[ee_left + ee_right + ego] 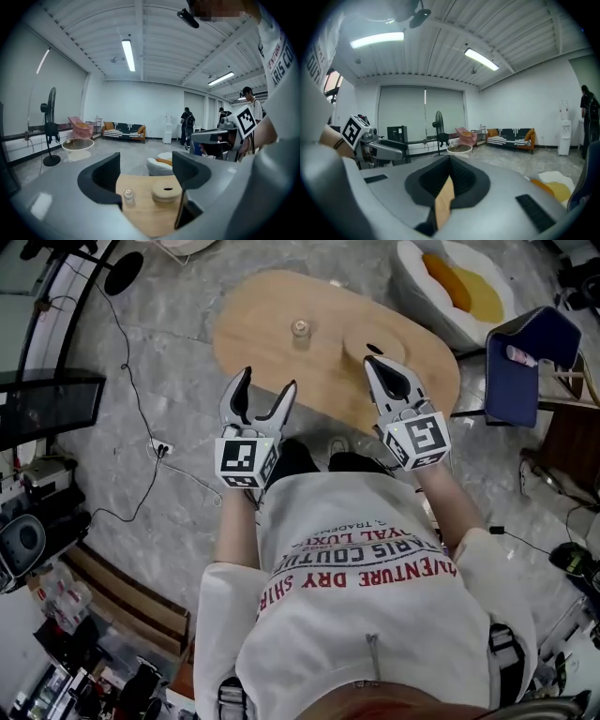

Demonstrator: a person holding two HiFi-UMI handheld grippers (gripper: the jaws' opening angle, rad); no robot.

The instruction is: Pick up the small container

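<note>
Both grippers were held out side by side at the near edge of a low oval wooden table on a grey floor, the left gripper spread wide and empty, the right gripper closed on nothing. The small container stood upright on the table, well ahead of both. Only the left gripper view showed a sofa and people standing by the far wall
</note>
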